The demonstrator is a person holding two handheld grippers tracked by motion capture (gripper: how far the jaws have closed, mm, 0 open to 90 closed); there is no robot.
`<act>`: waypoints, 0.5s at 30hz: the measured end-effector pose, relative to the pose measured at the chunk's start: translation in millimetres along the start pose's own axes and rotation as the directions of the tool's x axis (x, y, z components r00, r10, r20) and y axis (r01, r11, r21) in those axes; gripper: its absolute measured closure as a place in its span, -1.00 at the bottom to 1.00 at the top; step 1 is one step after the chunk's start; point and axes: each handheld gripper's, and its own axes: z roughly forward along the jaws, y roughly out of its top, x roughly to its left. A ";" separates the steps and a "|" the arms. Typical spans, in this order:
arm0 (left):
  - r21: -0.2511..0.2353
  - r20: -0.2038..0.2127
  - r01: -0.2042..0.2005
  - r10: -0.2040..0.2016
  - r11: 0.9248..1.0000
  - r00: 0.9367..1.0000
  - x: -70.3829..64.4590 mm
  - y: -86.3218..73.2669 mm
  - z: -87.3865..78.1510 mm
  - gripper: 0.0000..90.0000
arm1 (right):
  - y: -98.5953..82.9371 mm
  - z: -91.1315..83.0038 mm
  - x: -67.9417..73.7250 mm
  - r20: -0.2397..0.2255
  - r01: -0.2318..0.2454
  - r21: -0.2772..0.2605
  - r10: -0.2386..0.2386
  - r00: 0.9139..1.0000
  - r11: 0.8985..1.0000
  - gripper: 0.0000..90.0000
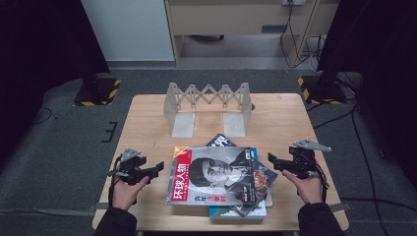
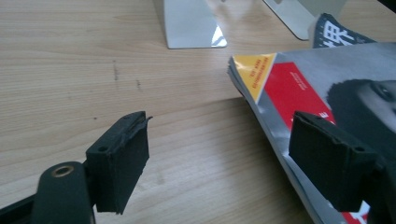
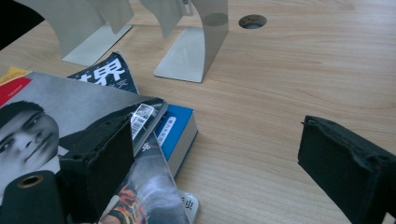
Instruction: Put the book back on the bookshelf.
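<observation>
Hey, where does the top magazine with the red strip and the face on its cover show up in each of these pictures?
High view: top magazine at table centre, between both grippers.
Left gripper view: right side, by the right jaw.
Right gripper view: left side, behind the left jaw.
Shared landmark: metal book rack.

the top magazine [image 1: 212,175] carries the white title 环球人物 running along a red band beside a black-and-white portrait; the high view shows the four characters clearest; a smaller red and white line near the cover's lower edge is too small to read; from under it a dark magazine [image 3: 108,73] shows large white characters ending in 界, seen in both gripper views; a white barcode label [image 3: 140,116] sits at the top magazine's corner, digits illegible; small white print on the blue book [image 3: 173,129] cannot be read
</observation>
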 end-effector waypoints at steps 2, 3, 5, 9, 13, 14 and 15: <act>0.003 0.021 -0.001 0.001 1.000 1.000 -4.8 -1.1 0.7 -0.57 | 0.1 1.3 5.7 -0.008 0.005 0.003 -0.005 1.000 1.000 -0.73; 0.005 0.025 -0.001 0.001 1.000 1.000 -6.4 -1.4 0.9 -0.57 | 0.1 1.6 7.5 -0.010 0.007 0.003 -0.007 1.000 1.000 -0.71; 0.011 0.037 -0.003 0.003 1.000 0.999 -9.0 -2.2 1.5 -0.56 | 0.3 2.6 11.5 -0.020 0.009 0.007 -0.009 1.000 1.000 -0.72; 0.022 0.051 -0.010 0.008 1.000 0.999 -13.0 -4.2 2.1 -0.56 | 0.3 3.1 16.0 -0.027 0.013 0.007 -0.013 1.000 1.000 -0.71; 0.028 0.072 -0.009 0.007 1.000 0.997 -19.1 -6.8 1.9 -0.56 | -0.4 5.4 24.2 -0.048 0.021 0.014 -0.020 0.999 1.000 -0.72; 0.033 0.075 -0.012 0.009 0.999 0.997 -19.4 -7.1 2.1 -0.55 | -0.8 6.0 25.9 -0.051 0.019 0.018 -0.018 0.999 1.000 -0.72; 0.036 0.077 -0.014 0.011 0.999 0.997 -20.2 -7.8 2.9 -0.55 | -1.2 6.6 27.1 -0.052 0.020 0.019 -0.019 0.998 1.000 -0.72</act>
